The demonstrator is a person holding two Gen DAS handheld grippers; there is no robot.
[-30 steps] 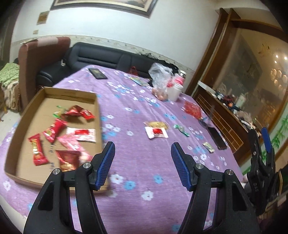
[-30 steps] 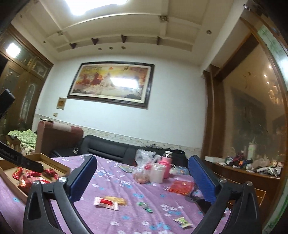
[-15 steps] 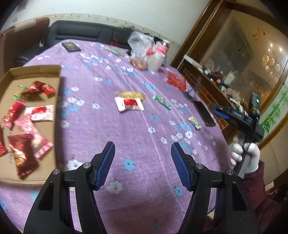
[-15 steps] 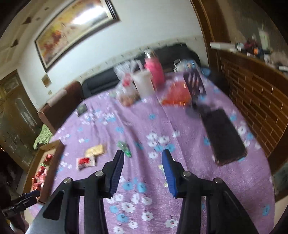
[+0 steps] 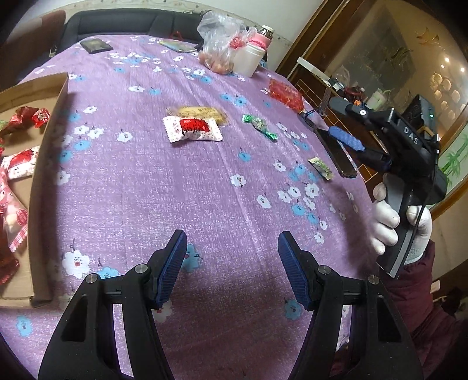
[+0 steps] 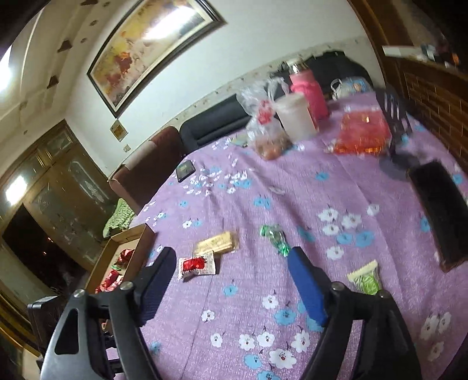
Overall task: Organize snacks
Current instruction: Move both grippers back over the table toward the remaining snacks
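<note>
On the purple flowered tablecloth (image 5: 204,181) lie a white and red snack packet (image 5: 191,129) (image 6: 197,265), a gold bar (image 5: 199,112) (image 6: 218,242), a green twist candy (image 5: 260,125) (image 6: 275,236) and a small green packet (image 5: 321,168) (image 6: 365,279). A cardboard tray (image 5: 49,152) (image 6: 125,251) at the left holds several red snacks. My left gripper (image 5: 232,267) is open and empty above the near cloth. My right gripper (image 6: 231,289) is open and empty, hovering near the loose snacks; it also shows in the left wrist view (image 5: 348,140) at the right.
At the far side stand a plastic bag of fruit (image 5: 219,43), a white jar (image 5: 247,60) and a pink flask (image 6: 310,93). A red packet (image 5: 285,93), a dark phone (image 5: 336,155) and another phone (image 5: 96,46) lie on the cloth. A black sofa (image 5: 117,23) is behind.
Both grippers tilted down toward the table. The right gripper closed partway half a second ago and is wide open again now, lower over the loose snacks.
</note>
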